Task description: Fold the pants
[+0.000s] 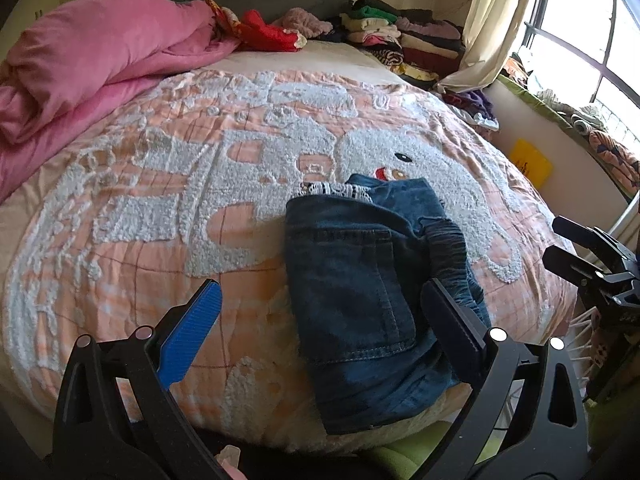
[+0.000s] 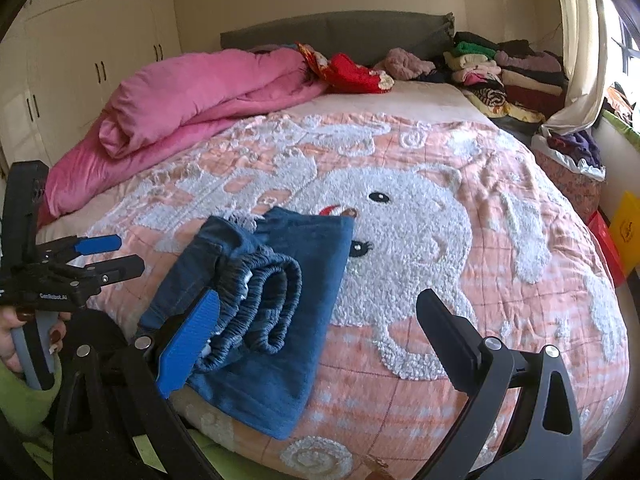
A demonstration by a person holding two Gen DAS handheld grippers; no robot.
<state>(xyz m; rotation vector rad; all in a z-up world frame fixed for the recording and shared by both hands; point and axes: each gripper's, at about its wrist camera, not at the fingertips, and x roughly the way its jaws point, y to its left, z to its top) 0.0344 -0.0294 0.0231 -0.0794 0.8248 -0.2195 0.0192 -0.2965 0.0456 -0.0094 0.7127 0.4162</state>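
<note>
The blue denim pants [image 1: 360, 292] lie folded into a compact bundle near the front edge of the bed. Their elastic waistband [image 2: 264, 300] is curled on top and a back pocket [image 1: 348, 280] faces up. My left gripper [image 1: 320, 288] hovers open over the bundle's near left part, with nothing between its fingers. It also shows at the left edge of the right wrist view, left gripper [image 2: 130, 254], held by a hand [image 2: 24, 328]. My right gripper [image 2: 320, 296] is open too. Its blue pad [image 2: 188, 344] sits just above the waistband and its black finger [image 2: 448, 340] is over the bedspread.
The bed has a peach bedspread [image 2: 460, 240] with a white bear pattern. A rolled pink duvet [image 2: 192, 108] lies at the back left. A red garment [image 2: 352, 72] and stacks of folded clothes [image 2: 500, 72] line the headboard. A curtain [image 1: 492, 20] and window are to the right.
</note>
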